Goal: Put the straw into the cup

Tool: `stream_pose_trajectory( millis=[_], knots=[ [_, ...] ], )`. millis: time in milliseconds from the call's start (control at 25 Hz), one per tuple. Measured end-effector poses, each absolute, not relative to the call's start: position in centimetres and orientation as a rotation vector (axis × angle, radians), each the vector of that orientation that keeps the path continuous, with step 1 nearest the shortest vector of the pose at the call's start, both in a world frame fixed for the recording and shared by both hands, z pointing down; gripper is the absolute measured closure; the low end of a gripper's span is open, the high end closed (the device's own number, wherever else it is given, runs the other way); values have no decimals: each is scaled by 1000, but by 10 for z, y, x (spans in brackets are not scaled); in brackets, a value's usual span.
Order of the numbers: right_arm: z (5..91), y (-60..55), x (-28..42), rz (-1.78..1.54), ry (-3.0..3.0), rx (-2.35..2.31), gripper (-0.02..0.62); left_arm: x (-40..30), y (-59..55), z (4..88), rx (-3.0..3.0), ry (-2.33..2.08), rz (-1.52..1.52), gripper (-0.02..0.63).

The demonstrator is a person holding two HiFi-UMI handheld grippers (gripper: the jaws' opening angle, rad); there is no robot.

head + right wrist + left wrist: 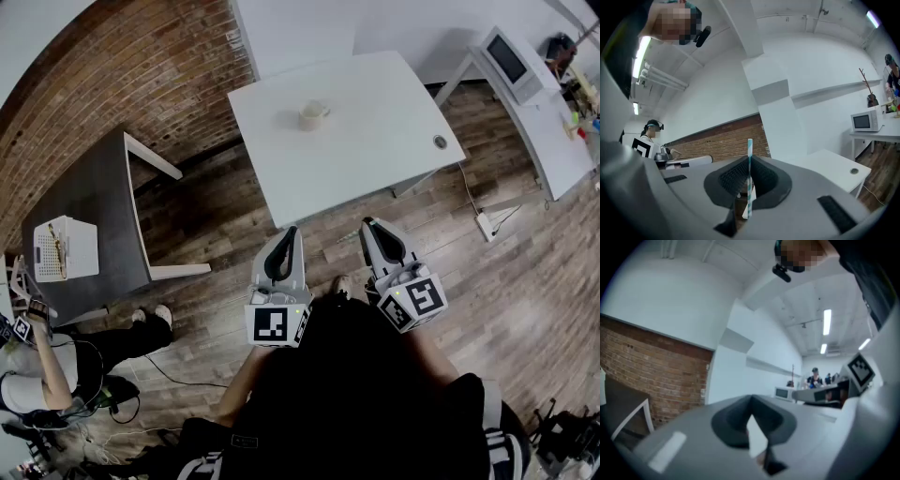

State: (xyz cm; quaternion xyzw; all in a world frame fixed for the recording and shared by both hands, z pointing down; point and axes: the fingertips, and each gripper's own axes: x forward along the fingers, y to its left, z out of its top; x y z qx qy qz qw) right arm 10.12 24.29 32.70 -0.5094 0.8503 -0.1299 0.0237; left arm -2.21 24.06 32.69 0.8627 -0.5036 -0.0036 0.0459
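One cup (313, 115), one straw (749, 178) in right tongs (749, 158)

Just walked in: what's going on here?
A person stands back from the white table, a gripper in each hand. The right gripper is shut on a striped straw, upright between its jaws. The left gripper is shut, seemingly empty. The cup sits on the table, ahead of both grippers; the straw is not in it yet.

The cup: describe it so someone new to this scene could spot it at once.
Find the square white table on the wooden floor. The cup stands on its far left part. It is cream and raised, unlike the flat round grommet near the right edge.
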Motion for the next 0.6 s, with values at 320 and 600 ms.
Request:
stream_pose_trajectory(
  millis=[320, 600],
  knots=[
    [328, 239, 100, -397, 2654, -1570, 578, -20, 237, 327, 2627, -1538, -12, 601],
    [331, 241, 112, -440, 2627, -1547, 578, -9, 240, 329, 2626, -1541, 9, 601]
  ],
)
